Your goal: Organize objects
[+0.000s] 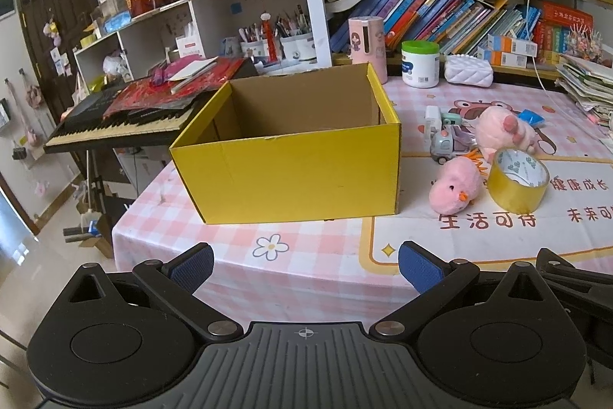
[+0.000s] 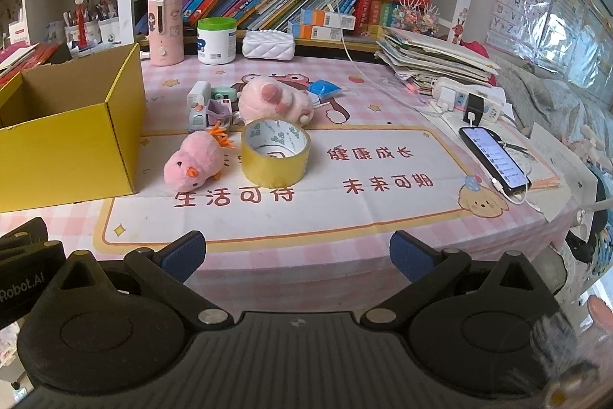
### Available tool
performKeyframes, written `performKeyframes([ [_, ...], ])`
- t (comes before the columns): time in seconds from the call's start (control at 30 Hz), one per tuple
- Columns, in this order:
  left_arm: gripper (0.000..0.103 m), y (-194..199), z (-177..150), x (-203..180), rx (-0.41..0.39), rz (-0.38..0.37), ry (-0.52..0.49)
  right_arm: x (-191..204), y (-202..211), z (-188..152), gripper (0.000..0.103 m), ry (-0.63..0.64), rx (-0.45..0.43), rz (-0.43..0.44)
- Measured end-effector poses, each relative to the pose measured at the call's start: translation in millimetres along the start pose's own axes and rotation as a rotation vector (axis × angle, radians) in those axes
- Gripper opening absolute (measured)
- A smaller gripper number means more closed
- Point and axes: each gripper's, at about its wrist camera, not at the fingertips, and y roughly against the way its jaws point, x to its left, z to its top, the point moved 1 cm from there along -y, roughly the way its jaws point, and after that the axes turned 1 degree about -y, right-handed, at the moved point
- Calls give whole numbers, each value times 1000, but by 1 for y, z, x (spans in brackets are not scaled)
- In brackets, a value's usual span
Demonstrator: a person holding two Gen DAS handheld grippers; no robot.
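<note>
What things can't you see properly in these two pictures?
- Floor of the yellow box: left wrist view, hidden by its front wall; right wrist view cuts the box at the left edge.
- Small toys behind the pink chick plush: partly covered by plush toys in both views.
- Phone screen text: right wrist view, too small.
- Blurred shape at the bottom right corner: right wrist view.

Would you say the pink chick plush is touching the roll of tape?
Apart. The right wrist view shows a strip of mat between the pink chick plush and the roll of tape.

Ahead and left of the jaws, the yellow box (image 2: 69, 141) runs off the frame's edge; its floor stays hidden behind its walls.
</note>
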Motion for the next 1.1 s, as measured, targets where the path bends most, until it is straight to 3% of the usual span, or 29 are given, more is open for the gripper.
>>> performKeyframes([
  [0.7,103,-31,19,-16,34,-11,47,3,-36,25,103,64,13,23],
  [1.1,103,-60,34,-41,74,-20,65,-17,-88,55,103,120,23,201],
])
